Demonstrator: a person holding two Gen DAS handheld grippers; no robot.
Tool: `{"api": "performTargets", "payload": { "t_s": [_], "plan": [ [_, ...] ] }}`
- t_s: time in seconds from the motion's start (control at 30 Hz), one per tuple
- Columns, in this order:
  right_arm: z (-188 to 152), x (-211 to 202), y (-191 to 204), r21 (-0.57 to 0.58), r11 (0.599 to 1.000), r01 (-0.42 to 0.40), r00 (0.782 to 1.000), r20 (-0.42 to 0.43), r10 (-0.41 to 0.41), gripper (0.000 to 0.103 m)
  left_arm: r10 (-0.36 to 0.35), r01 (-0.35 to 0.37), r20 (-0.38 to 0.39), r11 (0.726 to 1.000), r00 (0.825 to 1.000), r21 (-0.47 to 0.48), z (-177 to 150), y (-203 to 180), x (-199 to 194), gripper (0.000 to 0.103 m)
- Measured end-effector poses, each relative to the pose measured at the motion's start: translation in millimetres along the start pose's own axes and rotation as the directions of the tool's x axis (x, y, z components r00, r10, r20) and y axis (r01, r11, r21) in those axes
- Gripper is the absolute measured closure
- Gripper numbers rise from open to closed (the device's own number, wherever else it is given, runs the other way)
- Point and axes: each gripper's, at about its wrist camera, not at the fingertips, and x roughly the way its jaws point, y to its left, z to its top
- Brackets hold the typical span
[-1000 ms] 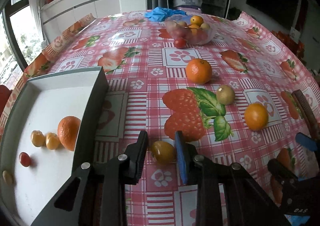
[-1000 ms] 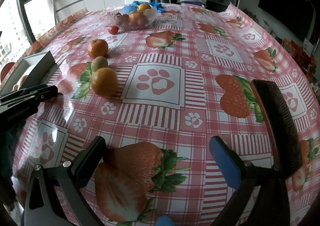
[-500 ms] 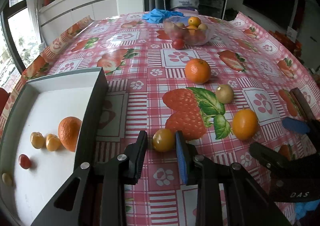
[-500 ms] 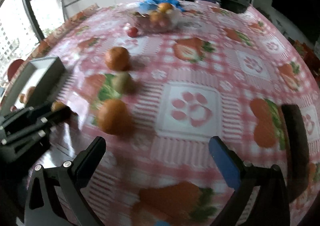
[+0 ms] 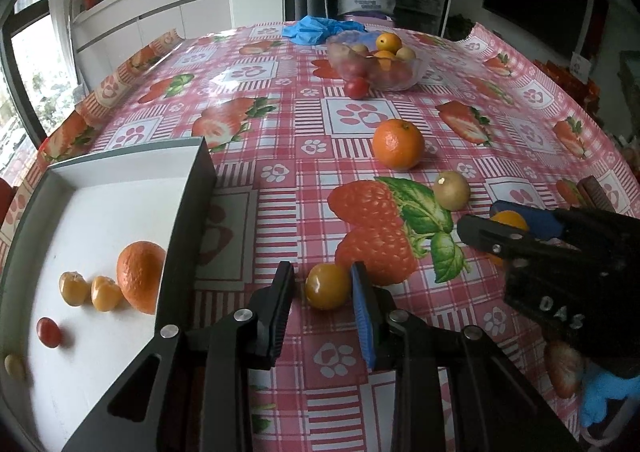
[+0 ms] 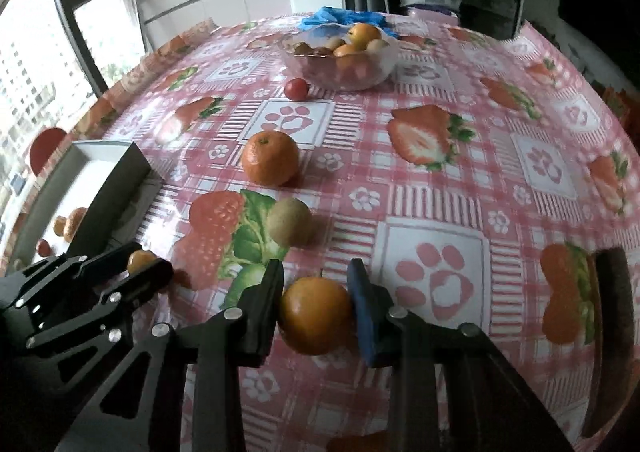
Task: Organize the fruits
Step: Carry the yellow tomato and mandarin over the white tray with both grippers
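The left gripper (image 5: 323, 288) bracketed a small round yellow fruit (image 5: 327, 286), jaws unclenched. The right gripper (image 6: 316, 302) straddled a round orange tangerine (image 6: 316, 316), its jaws parted. The grey tray's dark wall (image 5: 182, 236) stood just left.

A small yellow fruit (image 5: 327, 286) sat between two fingers at 6 o'clock, an orange (image 5: 398, 144) and probably a kiwi (image 5: 452, 190) toward 1 o'clock.

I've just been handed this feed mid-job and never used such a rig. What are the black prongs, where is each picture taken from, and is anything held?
No robot: a person holds two handheld grippers, each carrying a camera looking along its fingers. Left view: the left gripper brackets a small yellow fruit, gaps visible, not clamped. Right view: the right gripper brackets an orange; contact is unclear. Loose on the tablecloth lie another orange, a kiwi and a tomato. The white tray already holds fruit; a glass bowl holds more.
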Motion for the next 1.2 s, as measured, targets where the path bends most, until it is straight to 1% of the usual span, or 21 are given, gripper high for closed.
{"api": "performTargets", "payload": {
  "t_s": [0.1, 0.17, 0.2, 0.23, 0.3, 0.47, 0.73, 1.0, 1.2],
  "plan": [
    [-9, -8, -6, 0.013, 1.000, -0.010, 1.000, -0.003, 0.010, 0.067, -0.006, 0.006, 0.003, 1.000, 1.000, 0.008, 0, -2, 0, 0.073],
    [-17, -15, -9, 0.021, 1.000, -0.017, 1.000, -0.007, 0.017, 0.067, -0.026, 0.026, 0.001, 1.000, 1.000, 0.007, 0, -2, -1, 0.073],
    [-20, -18, -11, 0.026, 0.999, -0.020, 1.000, -0.009, 0.020, 0.067, -0.035, 0.035, -0.001, 0.999, 0.999, 0.006, -1, -3, -2, 0.078],
    [-23, -21, -13, 0.034, 0.999, -0.025, 1.000, -0.010, 0.025, 0.067, -0.038, 0.038, -0.003, 0.999, 0.999, 0.009, -1, -3, -3, 0.079],
    [-31, -28, -15, 0.050, 0.998, -0.036, 0.999, -0.010, 0.036, 0.067, -0.051, 0.051, -0.006, 0.999, 0.999, 0.016, -4, -6, -6, 0.079],
    [-47, -39, -18, 0.062, 0.997, -0.039, 0.999, -0.011, 0.040, 0.067, -0.055, 0.055, 0.003, 0.998, 0.998, 0.035, -11, -14, -19, 0.079],
    [-64, -55, -24, 0.096, 0.995, -0.035, 0.999, -0.013, 0.036, 0.067, -0.066, 0.065, 0.014, 0.997, 0.998, 0.042, -23, -17, -44, 0.079],
    [-70, -68, -13, 0.094, 0.995, -0.034, 0.999, -0.004, 0.035, 0.067, -0.069, 0.068, 0.037, 0.997, 0.997, 0.030, -32, -7, -67, 0.079],
    [-70, -72, 0, 0.087, 0.995, -0.049, 0.999, -0.002, 0.049, 0.067, -0.066, 0.065, 0.063, 0.998, 0.996, 0.014, -36, 4, -82, 0.079]
  ]
}}
